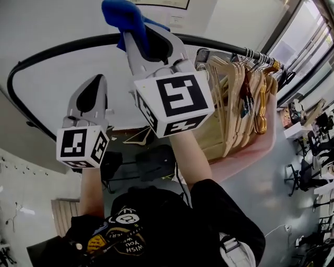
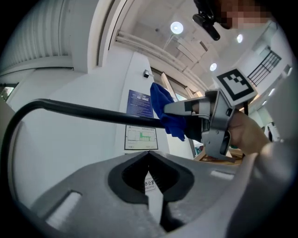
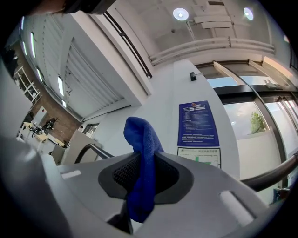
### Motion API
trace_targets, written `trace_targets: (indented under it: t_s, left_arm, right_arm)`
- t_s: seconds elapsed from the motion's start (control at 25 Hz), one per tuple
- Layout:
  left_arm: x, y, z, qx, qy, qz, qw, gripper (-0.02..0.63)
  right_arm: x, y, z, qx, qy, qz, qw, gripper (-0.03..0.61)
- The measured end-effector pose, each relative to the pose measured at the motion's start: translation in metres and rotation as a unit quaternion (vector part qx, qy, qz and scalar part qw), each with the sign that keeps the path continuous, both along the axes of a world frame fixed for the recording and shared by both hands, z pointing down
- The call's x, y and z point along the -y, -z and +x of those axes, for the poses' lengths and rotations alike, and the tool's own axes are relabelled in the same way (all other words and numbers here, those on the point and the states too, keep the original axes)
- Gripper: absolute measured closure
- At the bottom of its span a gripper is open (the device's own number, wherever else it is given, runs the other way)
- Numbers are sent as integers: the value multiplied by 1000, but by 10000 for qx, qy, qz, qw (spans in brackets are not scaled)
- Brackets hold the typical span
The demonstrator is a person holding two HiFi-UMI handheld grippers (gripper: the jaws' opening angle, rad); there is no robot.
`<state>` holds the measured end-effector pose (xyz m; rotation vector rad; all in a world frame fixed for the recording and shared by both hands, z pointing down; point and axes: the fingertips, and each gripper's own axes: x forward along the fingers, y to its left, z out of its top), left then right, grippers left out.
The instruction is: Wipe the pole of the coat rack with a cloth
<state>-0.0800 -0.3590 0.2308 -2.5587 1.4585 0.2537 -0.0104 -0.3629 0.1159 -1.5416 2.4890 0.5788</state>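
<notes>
Nearest the head camera was the person's black printed shirt (image 1: 172,224), with both forearms reaching up from it toward the pole (image 1: 62,47) of the coat rack.

The left gripper (image 1: 98,78) hung below the pole and to the left of the cloth, clear of both. In its own view the left gripper (image 2: 149,153) had its jaws brought together at the tips with nothing between them; only a thin slit showed lower down.

The right gripper (image 1: 136,32) was raised higher, right up at the pole. Its jaws were closed tight on a blue cloth (image 1: 122,15), and a fold of that cloth (image 3: 139,135) stood up out of the right gripper (image 3: 142,160) in its own view. Seen from the left gripper view, the cloth (image 2: 165,109) was bunched against the dark pole (image 2: 93,111) at the point where the right gripper (image 2: 186,111) met it, near the middle of the bar's straight run. Left of the cloth the pole curved downward at its end.

Farther right along the pole hung a packed row of wooden hangers (image 1: 235,88), with a pale pink container (image 1: 261,143) just under them.

Beyond the pole stood a white wall with a blue notice (image 3: 198,123) and a smaller white chart (image 2: 141,137) below it.
</notes>
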Motion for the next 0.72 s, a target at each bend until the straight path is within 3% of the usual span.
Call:
trace_targets:
  t_s: [0.16,0.32,0.52,0.72]
  left_arm:
    - [1,0,-14,-36,203,-11,9998,612]
    - [1,-4,-14,-19,211,-58,9998,612]
    - [8,-7,-3,-35,100,-73,9999,612]
    - [18,-11,12,-67,-49,-131,9999,612]
  right_arm:
    - [1,-3,-30,-373,-217,237,9988,505]
    - [1,-4,-16,-425,-406,362,9976,504]
    - [-1,-2,56,-128,-753,287,9967,503]
    - [-5,-2,174,248,-1726,51,9847,503]
